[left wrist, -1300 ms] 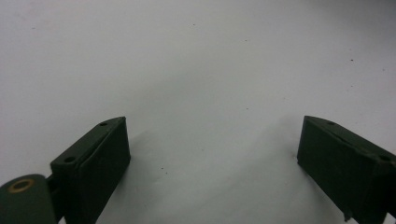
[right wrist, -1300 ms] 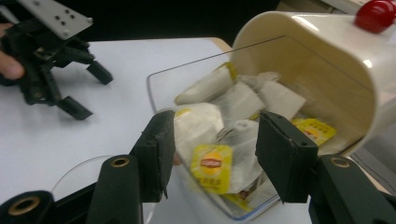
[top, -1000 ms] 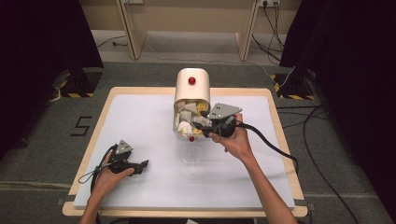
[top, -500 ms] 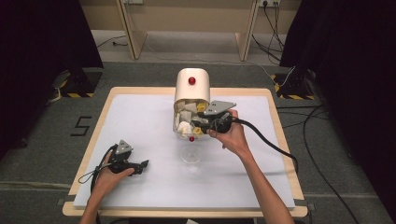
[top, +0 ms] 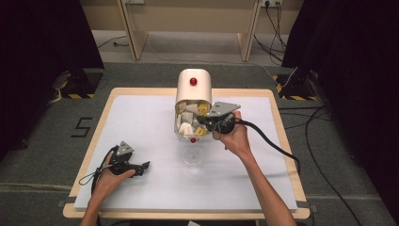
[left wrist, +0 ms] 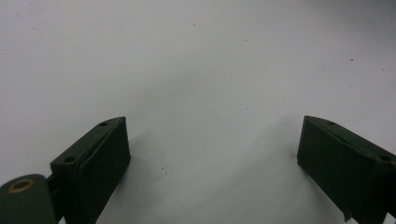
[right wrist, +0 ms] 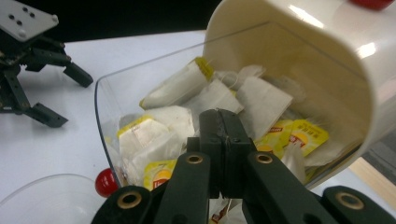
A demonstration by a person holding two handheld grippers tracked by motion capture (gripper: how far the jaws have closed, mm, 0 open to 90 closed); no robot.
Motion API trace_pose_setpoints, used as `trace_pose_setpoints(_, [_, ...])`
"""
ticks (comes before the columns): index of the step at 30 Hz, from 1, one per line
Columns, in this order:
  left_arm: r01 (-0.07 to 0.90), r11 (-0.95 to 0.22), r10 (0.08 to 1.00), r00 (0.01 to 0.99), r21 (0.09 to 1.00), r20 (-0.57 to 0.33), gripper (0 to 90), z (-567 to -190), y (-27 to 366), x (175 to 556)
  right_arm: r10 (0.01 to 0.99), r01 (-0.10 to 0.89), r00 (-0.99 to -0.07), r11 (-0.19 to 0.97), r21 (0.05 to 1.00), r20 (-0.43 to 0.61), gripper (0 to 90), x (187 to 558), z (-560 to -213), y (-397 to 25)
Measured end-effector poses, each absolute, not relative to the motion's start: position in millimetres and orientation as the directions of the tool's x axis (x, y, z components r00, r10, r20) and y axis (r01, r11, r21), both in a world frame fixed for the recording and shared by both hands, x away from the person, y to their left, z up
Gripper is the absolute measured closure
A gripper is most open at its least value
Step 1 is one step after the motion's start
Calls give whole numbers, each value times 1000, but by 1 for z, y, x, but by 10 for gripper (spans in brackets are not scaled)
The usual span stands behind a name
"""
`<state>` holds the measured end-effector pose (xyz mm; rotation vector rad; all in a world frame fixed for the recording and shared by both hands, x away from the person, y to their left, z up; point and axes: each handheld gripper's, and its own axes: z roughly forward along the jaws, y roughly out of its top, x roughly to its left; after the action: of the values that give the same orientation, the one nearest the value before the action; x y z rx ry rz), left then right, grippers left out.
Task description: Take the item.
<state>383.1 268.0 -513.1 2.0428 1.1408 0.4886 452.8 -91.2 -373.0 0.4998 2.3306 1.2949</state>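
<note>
High view first: the right gripper (top: pixel 203 123) sits just past table centre, toward twelve o'clock, its nose pushed into the open front of the cream container (top: pixel 193 87), where the tea bags (top: pixel 189 123) are heaped in a clear drawer. Right gripper view now, and its jaws are pressed together, a thin string running up the seam between them; whether a bag hangs from it, I cannot tell. White bags and yellow tags (right wrist: pixel 299 135) crowd the drawer behind the jaws. A red knob (right wrist: pixel 105 182) sits at seven o'clock on the clear front, with the rim of a clear glass (right wrist: pixel 44 198) just below it. Over at eight o'clock on the table, the left gripper (top: pixel 141 165) rests in the left hand (top: pixel 109 176). Left gripper view shows its jaws spread wide over bare white table (left wrist: pixel 201 70).
</note>
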Motion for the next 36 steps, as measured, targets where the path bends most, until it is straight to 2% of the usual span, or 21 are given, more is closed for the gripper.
trace_pose_setpoints(12, [566, -337, 846, 533, 752, -23, 84, -513, 268, 383, 514, 13, -825, 432, 902, -234, 900, 438, -344, -99])
trace_pose_setpoints(27, [567, -337, 846, 533, 752, -23, 84, -513, 268, 383, 530, -29, -821, 331, 943, -211, 900, 431, -320, -109])
trace_pose_setpoints(36, [566, -337, 845, 533, 752, -23, 84, -513, 268, 383, 517, -62, -826, 315, 947, -226, 900, 418, -308, -114])
